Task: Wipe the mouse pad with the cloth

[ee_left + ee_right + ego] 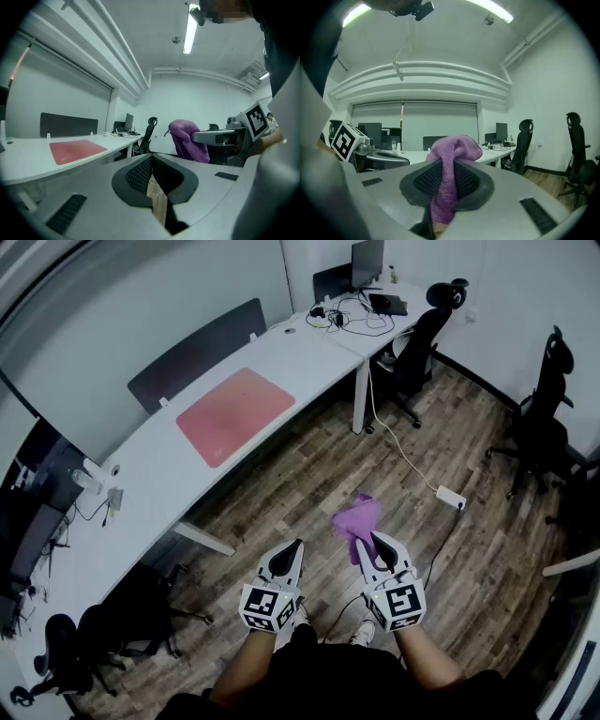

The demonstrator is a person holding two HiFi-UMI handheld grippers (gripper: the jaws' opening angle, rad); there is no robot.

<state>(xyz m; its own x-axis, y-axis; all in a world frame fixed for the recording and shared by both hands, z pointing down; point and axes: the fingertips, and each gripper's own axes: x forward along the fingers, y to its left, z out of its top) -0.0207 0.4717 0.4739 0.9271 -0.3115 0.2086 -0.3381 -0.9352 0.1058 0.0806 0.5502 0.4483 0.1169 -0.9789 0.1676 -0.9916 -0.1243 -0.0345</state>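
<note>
So: cloth gripped, pad not wiped yet.

Far left, the white bench point(150, 474) carries the red mouse pad point(236, 414), lying flat with nothing on it. I'm standing on the wood floor point(309, 479), well apart from the bench. My left tongs point(296, 547) are closed and empty; only floor shows through the slit behind the pads. My right tongs point(370, 542) are clamped on the purple cloth point(356, 517), which bunches above the tips and runs down between the pads. The cloth is out in front of me over the floor, not touching the pad. My read: pickup is done, the wipe itself hasn't started. What's left is to get to the bench, lay the cloth on the pad and stroke across it. The left tongs could pin a corner if the pad slides.
</note>
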